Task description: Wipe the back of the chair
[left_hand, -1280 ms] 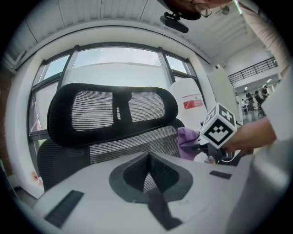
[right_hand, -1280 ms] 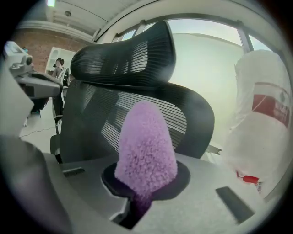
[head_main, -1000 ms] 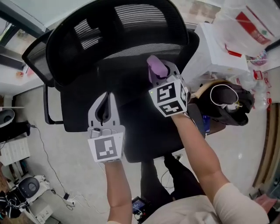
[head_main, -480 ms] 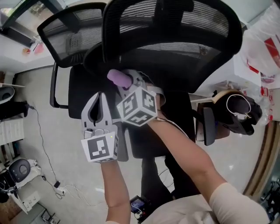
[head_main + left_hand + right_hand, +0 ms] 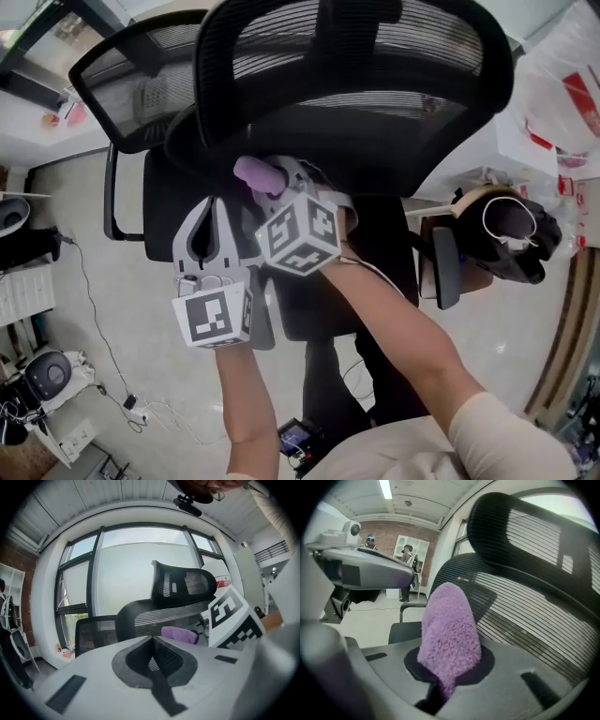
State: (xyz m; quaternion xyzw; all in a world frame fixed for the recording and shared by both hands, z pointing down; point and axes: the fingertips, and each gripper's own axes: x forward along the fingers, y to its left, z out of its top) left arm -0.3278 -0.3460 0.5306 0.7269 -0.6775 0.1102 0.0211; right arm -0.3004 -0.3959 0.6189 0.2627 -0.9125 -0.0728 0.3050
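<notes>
The black mesh chair back (image 5: 375, 103) with its headrest fills the top of the head view. My right gripper (image 5: 272, 180) is shut on a purple fuzzy cloth (image 5: 255, 173), and the cloth lies against the lower left part of the back. In the right gripper view the cloth (image 5: 449, 620) sticks up from the right gripper (image 5: 447, 677) beside the ribbed mesh (image 5: 525, 606). My left gripper (image 5: 217, 208) hangs just left of the right one, shut and empty. The left gripper view shows its jaws (image 5: 152, 641) meeting, with the cloth (image 5: 180, 633) beyond them.
A second black mesh chair (image 5: 122, 66) stands at the left. A dark bag (image 5: 511, 230) sits at the right beside an armrest (image 5: 448, 267), with white plastic bags (image 5: 562, 94) behind it. Cables and small devices (image 5: 47, 375) lie on the floor at lower left.
My right gripper has carried the purple cloth leftward along the chair back, ending next to the left gripper. The left gripper has barely moved.
</notes>
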